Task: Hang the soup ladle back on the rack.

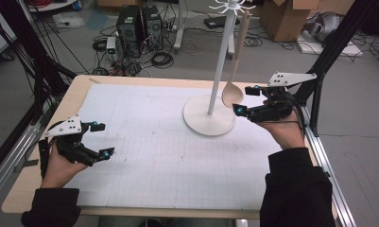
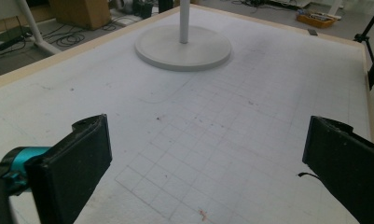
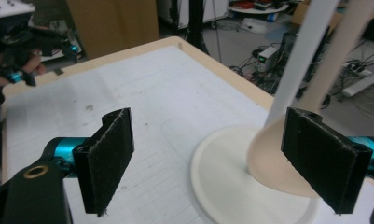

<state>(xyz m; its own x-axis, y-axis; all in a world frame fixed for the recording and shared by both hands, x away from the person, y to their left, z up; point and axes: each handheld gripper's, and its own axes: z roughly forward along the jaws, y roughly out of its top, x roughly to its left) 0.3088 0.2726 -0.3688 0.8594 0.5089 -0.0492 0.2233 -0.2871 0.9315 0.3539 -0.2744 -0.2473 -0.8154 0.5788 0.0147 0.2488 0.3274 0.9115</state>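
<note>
Fingers of the right gripper (image 1: 243, 100) gape wide, empty, flanking the wooden spoon (image 1: 233, 92) hanging on the white stand (image 1: 210, 120); closing carelessly could swing it off. Left gripper (image 1: 102, 140) hovers open over the surface (image 1: 154, 142).

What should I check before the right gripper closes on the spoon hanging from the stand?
1. Right gripper open: ok, jaws wide apart.
2. Spoon hanging on the stand: ok, bowl down, near the pole and above the round base.
3. Spoon bowl between the jaws: cannot tell; in the right gripper view the bowl sits by the right-hand pad, partly behind it.
4. Spoon handle top hooked: cannot tell, the hook is blurred at the frame's top.
5. Left gripper out of the way: ok, open, across the mat, holding nothing.
</note>
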